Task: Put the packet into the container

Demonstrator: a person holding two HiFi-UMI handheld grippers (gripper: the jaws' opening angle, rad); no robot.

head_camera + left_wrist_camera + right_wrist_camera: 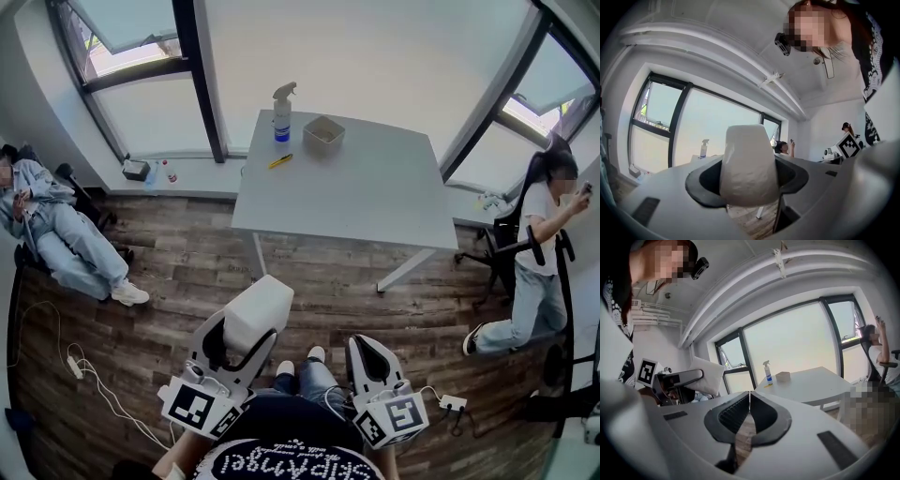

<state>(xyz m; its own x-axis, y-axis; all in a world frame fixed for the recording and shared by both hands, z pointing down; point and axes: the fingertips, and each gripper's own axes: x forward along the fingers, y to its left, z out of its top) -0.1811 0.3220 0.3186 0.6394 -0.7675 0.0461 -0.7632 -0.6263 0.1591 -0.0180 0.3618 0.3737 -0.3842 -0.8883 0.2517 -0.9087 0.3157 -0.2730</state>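
Left gripper (236, 339) clamps a white packet (259, 311); right gripper (367, 359) has jaws pressed together, empty. The container (323, 132) sits on a table (361, 192) well apart

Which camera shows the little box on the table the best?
The head view: it looks down into the open container on the table, near the spray bottle. The right gripper view shows the container small, from the side. In the left gripper view I cannot find it; the packet fills the middle.
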